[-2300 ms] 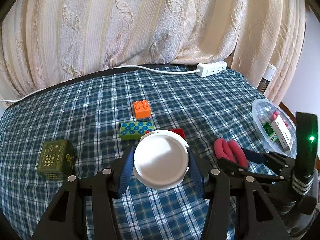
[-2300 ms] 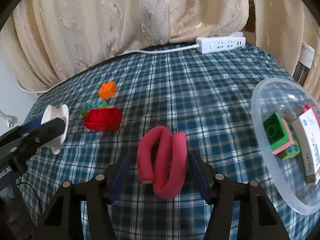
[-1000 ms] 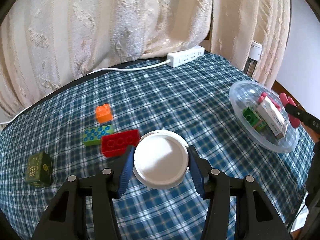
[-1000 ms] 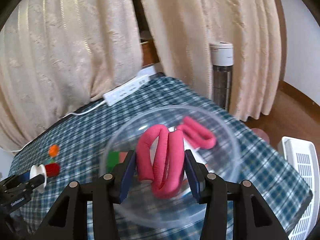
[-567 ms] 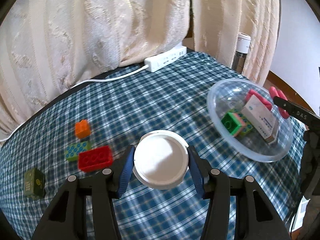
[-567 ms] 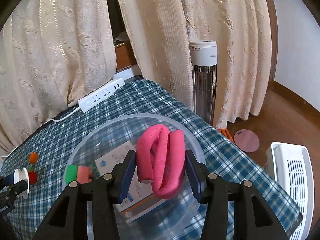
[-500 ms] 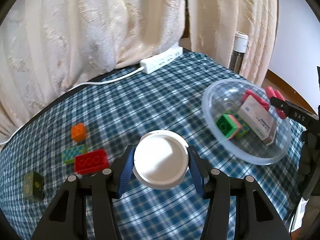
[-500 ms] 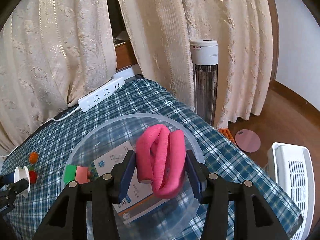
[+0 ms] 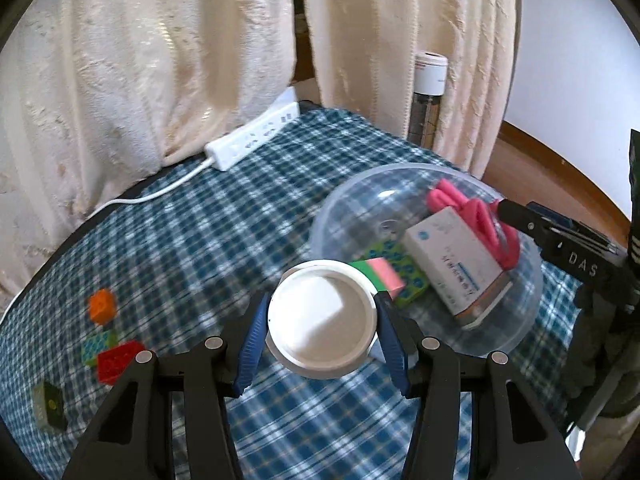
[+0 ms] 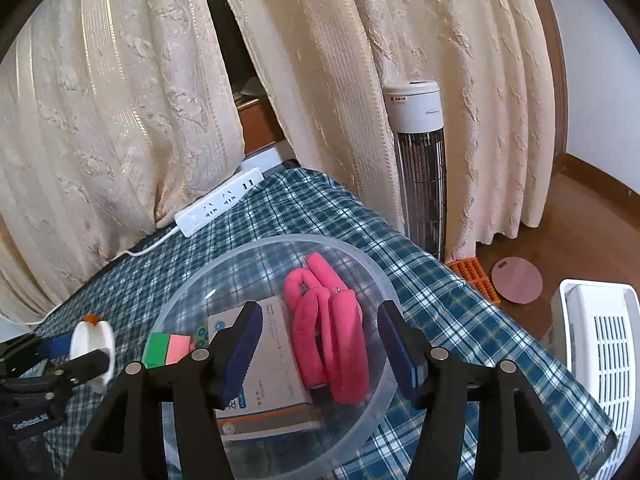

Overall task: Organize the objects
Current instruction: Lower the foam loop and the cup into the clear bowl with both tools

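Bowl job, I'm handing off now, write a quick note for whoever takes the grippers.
Left gripper: shut on the white lid, near the bowl.
Right gripper: jaws opening over the bowl; pink band lies loose in it.
Done: band, box and some blocks are in the bowl.
Left: lid, orange block, blue-dotted block, red block, green box.

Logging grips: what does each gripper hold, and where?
Left gripper: round white lid, by opposite rim edges. Right gripper: nothing, opening over pink foam roll.
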Action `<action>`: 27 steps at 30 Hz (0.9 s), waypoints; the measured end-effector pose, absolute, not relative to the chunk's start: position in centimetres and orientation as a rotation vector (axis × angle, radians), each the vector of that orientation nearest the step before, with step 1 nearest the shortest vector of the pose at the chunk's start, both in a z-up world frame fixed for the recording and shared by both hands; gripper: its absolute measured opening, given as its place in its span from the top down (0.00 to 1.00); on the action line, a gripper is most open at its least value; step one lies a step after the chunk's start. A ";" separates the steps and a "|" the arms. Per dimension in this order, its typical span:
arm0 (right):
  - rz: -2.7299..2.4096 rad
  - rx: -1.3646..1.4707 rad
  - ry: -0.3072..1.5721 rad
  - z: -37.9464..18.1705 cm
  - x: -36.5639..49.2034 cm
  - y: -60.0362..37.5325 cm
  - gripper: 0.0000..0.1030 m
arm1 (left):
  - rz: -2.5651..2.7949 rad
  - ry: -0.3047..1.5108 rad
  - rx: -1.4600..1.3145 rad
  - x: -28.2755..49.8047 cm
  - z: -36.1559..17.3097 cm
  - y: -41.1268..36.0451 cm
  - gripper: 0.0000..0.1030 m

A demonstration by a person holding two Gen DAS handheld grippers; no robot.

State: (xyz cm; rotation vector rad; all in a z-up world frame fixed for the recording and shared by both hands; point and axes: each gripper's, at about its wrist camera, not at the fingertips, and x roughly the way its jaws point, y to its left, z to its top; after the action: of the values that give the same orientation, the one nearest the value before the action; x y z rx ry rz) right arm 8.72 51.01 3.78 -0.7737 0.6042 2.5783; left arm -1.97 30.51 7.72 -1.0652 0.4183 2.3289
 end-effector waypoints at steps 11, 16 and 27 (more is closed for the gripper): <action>2.590 -0.756 0.648 4.0 9.0 51.1 0.37 | 2.198 0.408 -1.092 -0.9 6.9 33.5 0.41; 2.592 -0.753 0.652 4.2 9.1 50.7 0.36 | 2.194 0.386 -1.097 -0.8 6.7 33.2 0.40; 2.590 -0.750 0.672 4.2 9.8 50.1 0.36 | 2.218 0.352 -1.191 -0.2 4.8 28.6 0.37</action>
State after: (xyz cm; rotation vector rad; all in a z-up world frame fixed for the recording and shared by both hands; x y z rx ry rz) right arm 9.78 50.11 4.18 -0.7498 0.6718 2.5896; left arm -0.25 28.58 4.84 -1.1910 0.3518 2.2175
